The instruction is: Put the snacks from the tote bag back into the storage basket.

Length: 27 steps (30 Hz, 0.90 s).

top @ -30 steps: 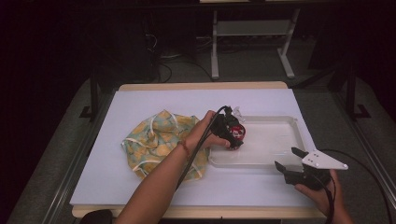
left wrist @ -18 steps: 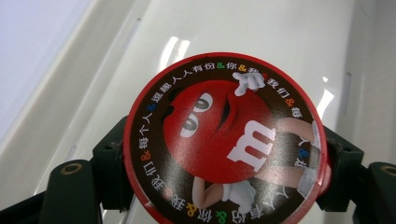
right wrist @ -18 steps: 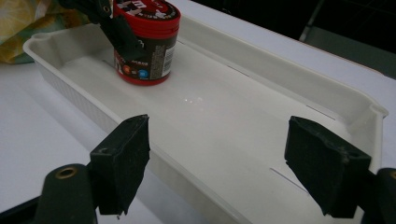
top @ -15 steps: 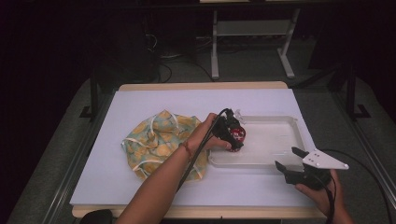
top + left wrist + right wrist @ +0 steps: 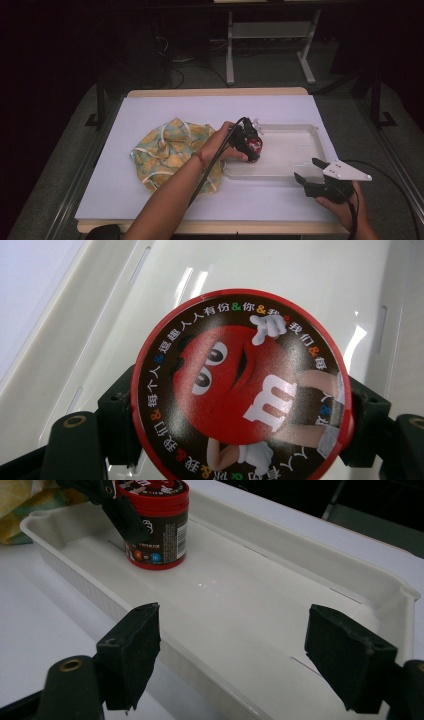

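Dark room; white table (image 5: pixel 150 200) with wood edging. Patterned yellow-green cloth (image 5: pixel 170 150), at nine o'clock of the tray. Clear plastic tray (image 5: pixel 300 150), right of centre. Left gripper (image 5: pixel 248 142), jaws pinching a red candy tin (image 5: pixel 240 385) at the tray's nine o'clock end, base on its floor. Right gripper (image 5: pixel 307 172), jaws spread, empty, at the tray's five o'clock edge.
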Motion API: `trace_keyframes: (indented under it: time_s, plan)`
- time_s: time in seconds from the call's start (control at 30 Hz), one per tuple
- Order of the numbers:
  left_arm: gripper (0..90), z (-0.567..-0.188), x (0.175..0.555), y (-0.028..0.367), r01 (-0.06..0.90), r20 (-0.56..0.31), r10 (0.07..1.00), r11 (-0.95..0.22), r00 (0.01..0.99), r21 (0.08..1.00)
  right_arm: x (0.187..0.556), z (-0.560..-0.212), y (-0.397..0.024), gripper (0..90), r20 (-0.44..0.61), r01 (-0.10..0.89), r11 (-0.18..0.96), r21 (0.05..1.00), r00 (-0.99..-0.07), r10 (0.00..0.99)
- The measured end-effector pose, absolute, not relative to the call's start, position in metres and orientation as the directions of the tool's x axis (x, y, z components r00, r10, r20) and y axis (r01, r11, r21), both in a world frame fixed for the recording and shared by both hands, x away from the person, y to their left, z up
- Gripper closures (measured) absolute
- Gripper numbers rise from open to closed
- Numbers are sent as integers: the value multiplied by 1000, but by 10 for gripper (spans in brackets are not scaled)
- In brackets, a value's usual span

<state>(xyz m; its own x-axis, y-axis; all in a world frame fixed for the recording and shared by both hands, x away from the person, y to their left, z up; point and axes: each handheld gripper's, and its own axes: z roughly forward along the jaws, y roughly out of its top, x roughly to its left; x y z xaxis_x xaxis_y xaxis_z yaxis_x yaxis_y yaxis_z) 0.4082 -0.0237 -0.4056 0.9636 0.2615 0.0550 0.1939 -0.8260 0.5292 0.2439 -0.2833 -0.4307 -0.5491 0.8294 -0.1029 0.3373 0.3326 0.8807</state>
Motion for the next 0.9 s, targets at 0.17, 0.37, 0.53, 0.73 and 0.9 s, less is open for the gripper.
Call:
trace_keyframes:
  time_s: [0.17,0.37,0.53,0.73,0.9]
  plan:
    - [233,-405,408,-24,197,56,265,-828,963,525,243,-430,-284,216,-105,333,331,883,-547,830]
    - [217,-403,407,-25,207,64,281,-824,957,527,244,-429,-285,216,-107,331,328,885,-542,834]
    - [215,-398,408,-23,227,20,290,-787,957,574,244,-430,-283,215,-105,326,330,886,-551,828]
    - [203,-393,407,-18,238,24,307,-783,952,575,245,-429,-285,215,-111,323,331,887,-546,830]
    - [197,-389,407,-14,233,26,305,-776,952,586,245,-429,-282,215,-116,323,338,884,-550,827]
